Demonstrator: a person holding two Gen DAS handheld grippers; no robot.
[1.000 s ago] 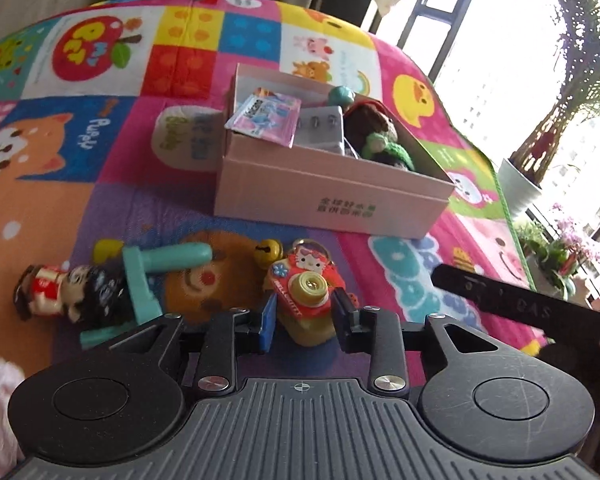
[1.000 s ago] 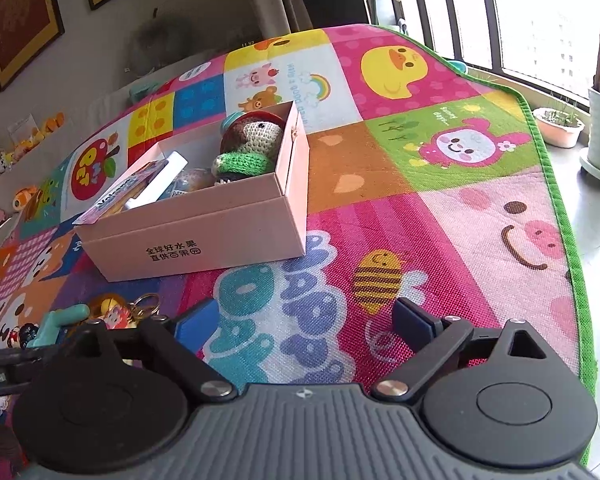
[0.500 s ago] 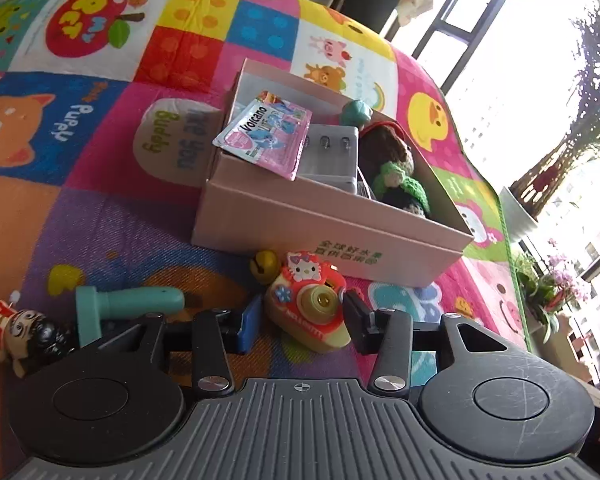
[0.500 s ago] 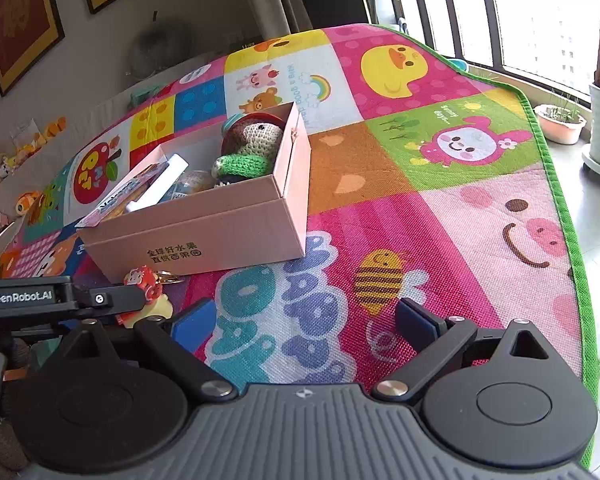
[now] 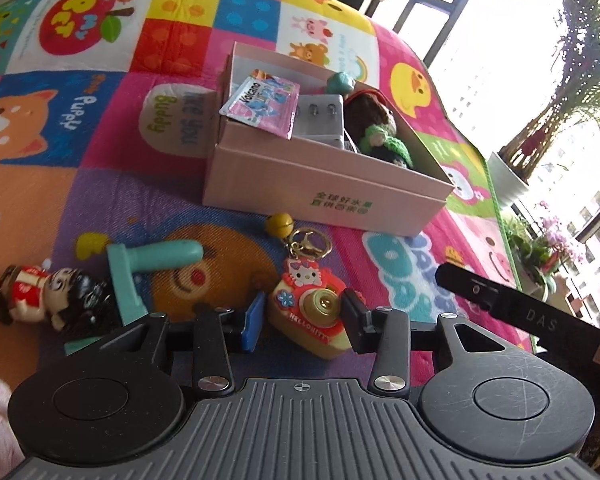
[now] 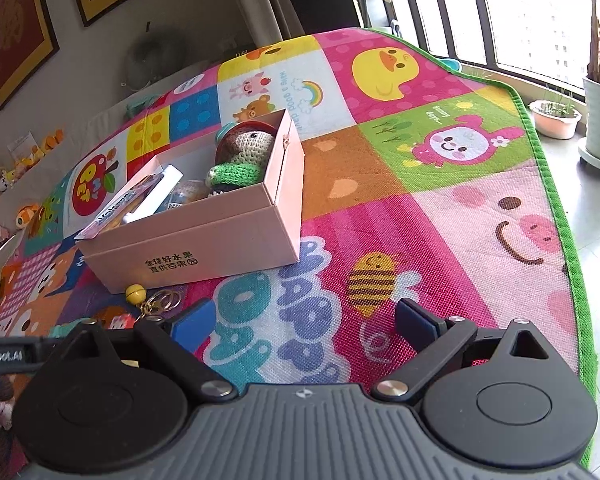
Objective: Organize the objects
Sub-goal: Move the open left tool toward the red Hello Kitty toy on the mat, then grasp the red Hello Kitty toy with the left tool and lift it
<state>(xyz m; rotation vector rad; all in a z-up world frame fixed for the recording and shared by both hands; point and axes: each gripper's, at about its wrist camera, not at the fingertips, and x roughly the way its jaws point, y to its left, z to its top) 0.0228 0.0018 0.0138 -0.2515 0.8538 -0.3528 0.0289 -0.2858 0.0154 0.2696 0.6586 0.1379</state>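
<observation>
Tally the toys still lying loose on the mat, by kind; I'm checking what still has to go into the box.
Hello Kitty camera keychain, between the left gripper fingers: 1
Teal toy hammer: 1
Black-haired doll figure: 1
Total: 3
The pink box already holds other things.

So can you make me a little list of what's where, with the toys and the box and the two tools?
box: pink box, open, on the mat
in box: knitted doll, packet
on mat, outside box: camera toy, boy figure, teal toy
left tool: around the camera toy, right finger touching it, gap at the left one
right tool: open, empty
</observation>
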